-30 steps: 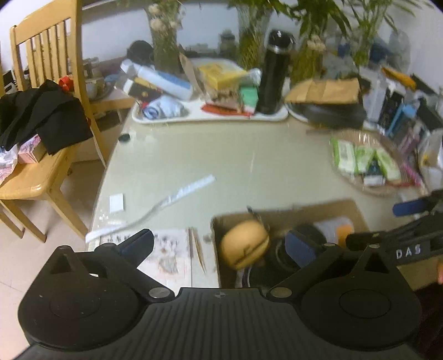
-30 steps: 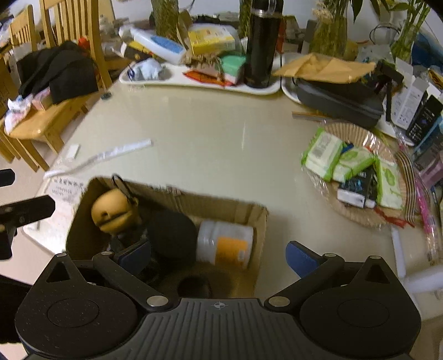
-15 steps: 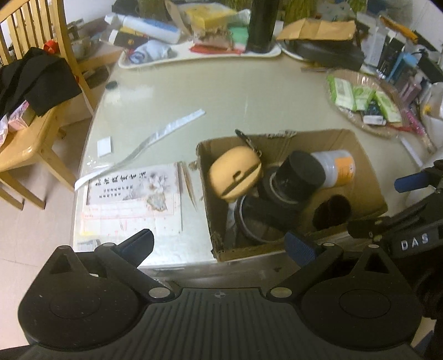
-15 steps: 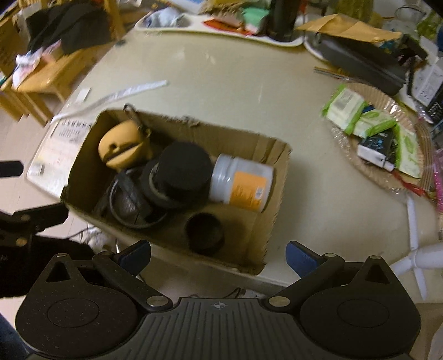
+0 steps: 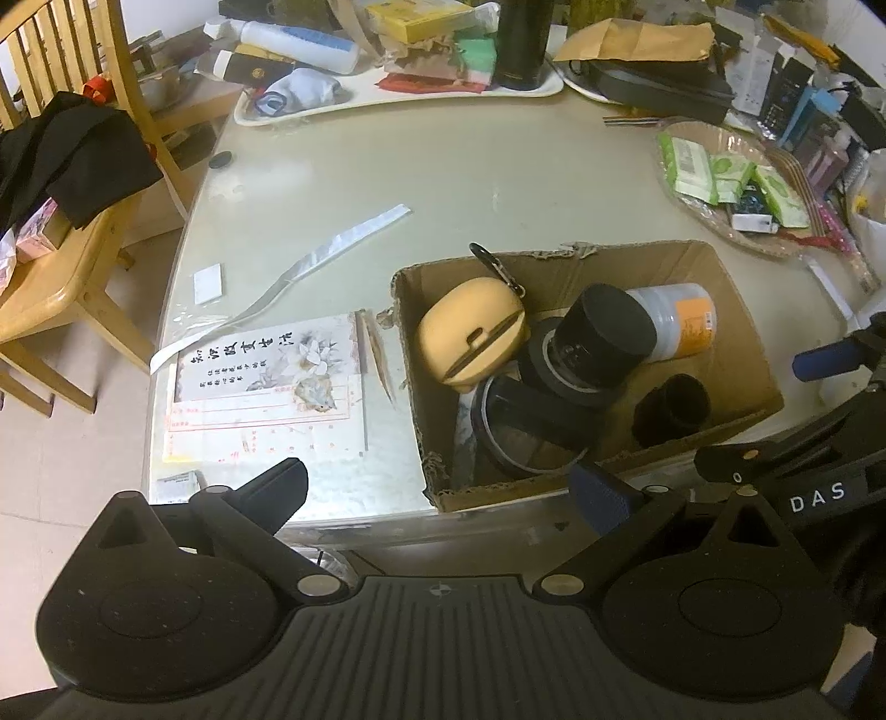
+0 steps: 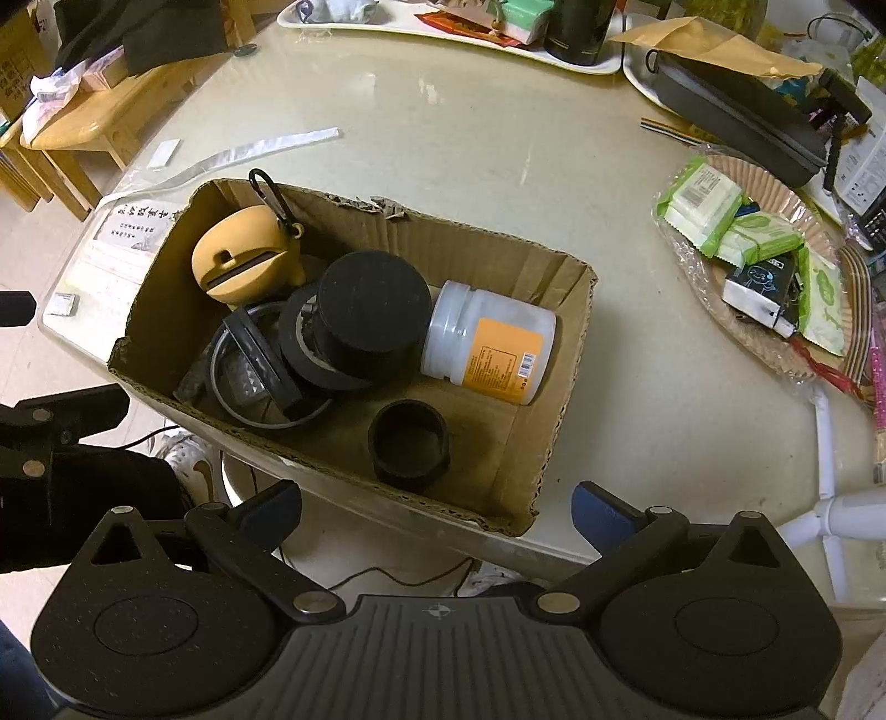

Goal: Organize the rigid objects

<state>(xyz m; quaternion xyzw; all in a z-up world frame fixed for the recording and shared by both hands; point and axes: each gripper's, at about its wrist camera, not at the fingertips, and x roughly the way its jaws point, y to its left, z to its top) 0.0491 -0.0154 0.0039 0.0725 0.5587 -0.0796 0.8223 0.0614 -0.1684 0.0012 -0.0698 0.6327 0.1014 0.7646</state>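
A cardboard box sits at the table's near edge. Inside lie a tan case with a carabiner, a black round lid on tape rolls, a white jar with an orange label, a small black cup and a black ring. My left gripper hovers open in front of the box, holding nothing. My right gripper hangs open over the box's near wall, also holding nothing.
A printed paper sheet and a clear plastic strip lie left of the box. A wicker tray of green packets stands to the right. White trays with bottles and a black flask line the back. A wooden chair stands at left.
Both grippers have pulled back and risen away from the box, so that all of the box now shows. Both stayed open. The box's contents have not moved.
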